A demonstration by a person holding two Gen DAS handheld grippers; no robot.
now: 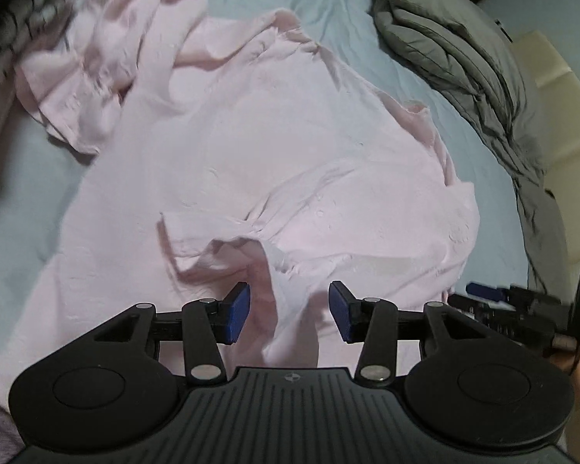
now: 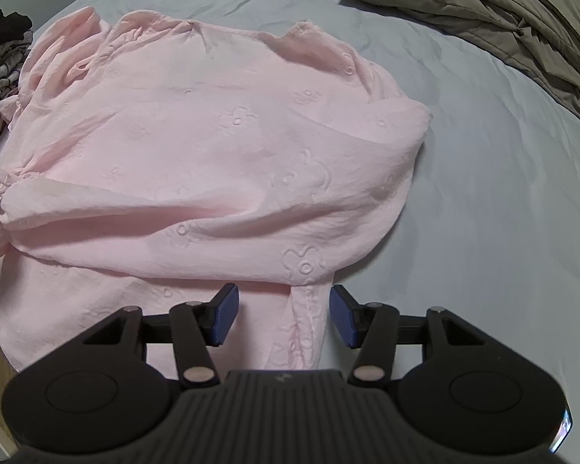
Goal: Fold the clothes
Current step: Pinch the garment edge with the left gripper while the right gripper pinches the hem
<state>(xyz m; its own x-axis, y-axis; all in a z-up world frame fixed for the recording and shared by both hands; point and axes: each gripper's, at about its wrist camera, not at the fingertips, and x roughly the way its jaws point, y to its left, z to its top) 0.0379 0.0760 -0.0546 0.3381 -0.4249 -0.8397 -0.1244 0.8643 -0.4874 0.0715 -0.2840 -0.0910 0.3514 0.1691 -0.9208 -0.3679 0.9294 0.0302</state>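
A pale pink garment (image 1: 251, 147) with embossed flowers lies spread and rumpled on a light blue bed sheet (image 1: 328, 4). My left gripper (image 1: 289, 315) is open just above a raised fold of the pink cloth, which rises between its blue pads (image 1: 237, 311) without being pinched. In the right wrist view the same pink garment (image 2: 212, 147) lies partly folded over itself. My right gripper (image 2: 283, 315) is open over its near right edge, with a strip of cloth between the fingers. The right gripper (image 1: 522, 301) also shows at the right edge of the left wrist view.
A grey quilted duvet (image 1: 464, 62) is bunched along the right side of the bed, seen as the duvet (image 2: 502, 11) at top right. A dark patterned garment pile (image 2: 0, 58) sits at the left edge. Bare blue sheet (image 2: 483, 193) lies right of the garment.
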